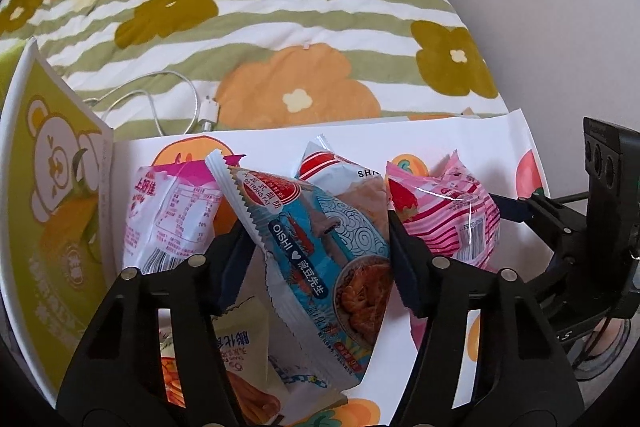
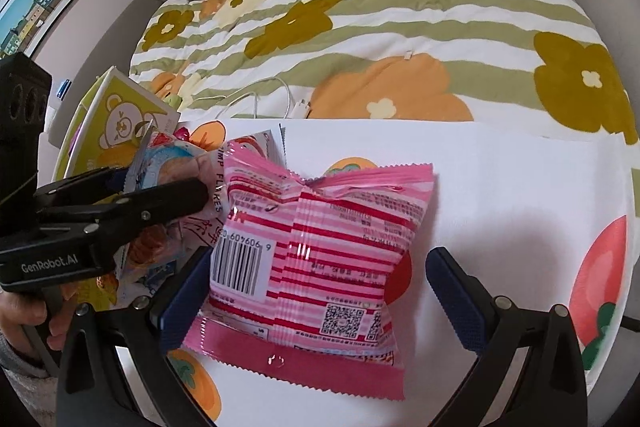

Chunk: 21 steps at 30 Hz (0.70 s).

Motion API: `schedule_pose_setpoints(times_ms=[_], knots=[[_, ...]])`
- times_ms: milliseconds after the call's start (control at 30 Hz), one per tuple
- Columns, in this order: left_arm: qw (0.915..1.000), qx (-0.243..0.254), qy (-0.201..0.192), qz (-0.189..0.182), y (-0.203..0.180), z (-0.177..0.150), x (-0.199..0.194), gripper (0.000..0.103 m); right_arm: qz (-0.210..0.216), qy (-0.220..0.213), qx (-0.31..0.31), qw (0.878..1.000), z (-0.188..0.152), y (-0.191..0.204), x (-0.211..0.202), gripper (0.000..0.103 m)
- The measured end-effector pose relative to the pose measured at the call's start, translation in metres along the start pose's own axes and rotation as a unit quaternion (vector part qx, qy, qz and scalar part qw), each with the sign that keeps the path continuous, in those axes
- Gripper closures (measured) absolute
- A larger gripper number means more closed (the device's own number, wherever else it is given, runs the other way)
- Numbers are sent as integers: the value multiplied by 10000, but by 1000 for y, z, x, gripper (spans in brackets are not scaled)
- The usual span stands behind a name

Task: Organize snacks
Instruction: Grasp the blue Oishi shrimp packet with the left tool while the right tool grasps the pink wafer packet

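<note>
My left gripper (image 1: 320, 243) is shut on a blue Oishi snack bag (image 1: 320, 259) and holds it above the white fruit-print box lid (image 1: 440, 135). A pink-and-white bag (image 1: 168, 211) lies to its left, a red-and-white bag (image 1: 344, 175) behind it, and a cream snack bag (image 1: 240, 347) below. My right gripper (image 2: 316, 287) is open, its fingers on either side of a pink striped snack bag (image 2: 320, 251) that lies on the white surface (image 2: 500, 179). That bag also shows in the left wrist view (image 1: 444, 211). The left gripper shows in the right wrist view (image 2: 160, 199).
A green box wall with a bear print (image 1: 52, 187) stands at the left. A floral quilt (image 1: 280, 27) lies behind the box, with a white charging cable (image 1: 196, 107) on it. A framed picture (image 2: 36, 3) hangs on the far left wall.
</note>
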<state>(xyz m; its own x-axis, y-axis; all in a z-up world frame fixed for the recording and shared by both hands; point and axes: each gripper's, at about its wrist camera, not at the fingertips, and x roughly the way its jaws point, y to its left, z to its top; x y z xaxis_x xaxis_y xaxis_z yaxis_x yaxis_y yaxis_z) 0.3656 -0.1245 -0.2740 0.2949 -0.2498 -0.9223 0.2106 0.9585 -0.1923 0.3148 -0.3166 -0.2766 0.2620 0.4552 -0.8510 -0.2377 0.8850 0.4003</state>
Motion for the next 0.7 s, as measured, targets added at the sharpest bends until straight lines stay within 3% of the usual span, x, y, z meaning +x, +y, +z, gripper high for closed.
schedule_pose_setpoints(times_ms=[100, 133, 167, 367, 700], knots=[[10000, 24, -26, -5, -1, 1, 0, 46, 87, 13, 105, 9999, 0, -3, 1, 3], [10000, 18, -32, -15, -2, 1, 0, 45, 81, -8, 128, 9999, -1, -4, 1, 6], [10000, 8, -45, -20, -2, 1, 0, 46, 99, -10, 139, 9999, -1, -3, 1, 16], [9999, 25, -112, -77, -7, 0, -5, 46, 120, -120, 153, 9997, -4, -2, -8, 33], [9987, 144, -439, -197, -26, 1, -38, 46, 30, -543, 332, 9980, -9, -4, -50, 35]])
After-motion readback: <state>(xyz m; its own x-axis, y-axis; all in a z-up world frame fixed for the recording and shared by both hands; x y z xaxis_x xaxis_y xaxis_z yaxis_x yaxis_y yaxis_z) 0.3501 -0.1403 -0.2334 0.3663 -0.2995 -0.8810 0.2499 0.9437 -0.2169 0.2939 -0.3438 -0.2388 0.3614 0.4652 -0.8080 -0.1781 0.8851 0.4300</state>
